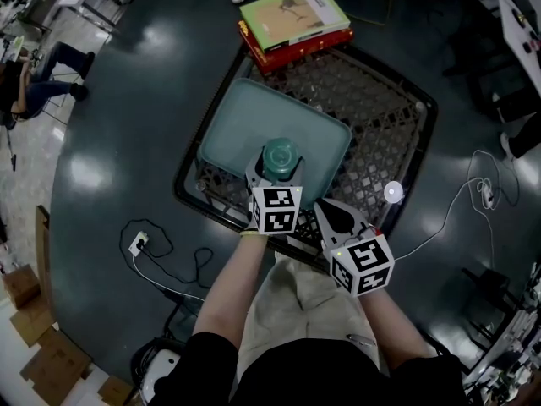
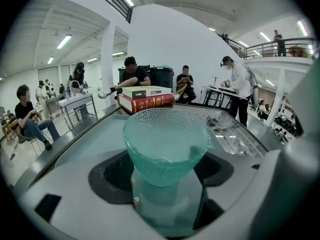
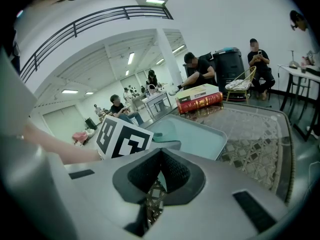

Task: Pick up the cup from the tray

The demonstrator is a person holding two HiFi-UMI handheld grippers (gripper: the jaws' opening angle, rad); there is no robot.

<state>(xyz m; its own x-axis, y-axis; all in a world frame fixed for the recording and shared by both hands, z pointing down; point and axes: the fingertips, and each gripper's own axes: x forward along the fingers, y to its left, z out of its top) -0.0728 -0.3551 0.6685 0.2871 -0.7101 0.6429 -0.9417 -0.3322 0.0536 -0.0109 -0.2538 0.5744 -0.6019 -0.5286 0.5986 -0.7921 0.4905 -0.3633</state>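
A teal dimpled glass cup (image 1: 280,152) (image 2: 165,144) stands upright over the near edge of the pale teal tray (image 1: 245,117) (image 2: 85,139). My left gripper (image 1: 279,169) (image 2: 162,176) has its jaws spread wide around the cup, and both dark pads lie against the cup's sides. My right gripper (image 1: 338,218) (image 3: 157,181) hovers just right of the left one, near the table's front edge. Its pads are closed together with nothing between them. From the right gripper view, the tray (image 3: 200,136) lies ahead, with the left gripper's marker cube beside it.
The tray rests on a black lattice-top table (image 1: 380,108). A stack of two books (image 1: 294,19) (image 2: 146,100) (image 3: 200,98) lies at the table's far edge. A small white disc (image 1: 393,192) sits on the lattice. Cables and a plug strip (image 1: 139,244) lie on the floor. Several people sit beyond.
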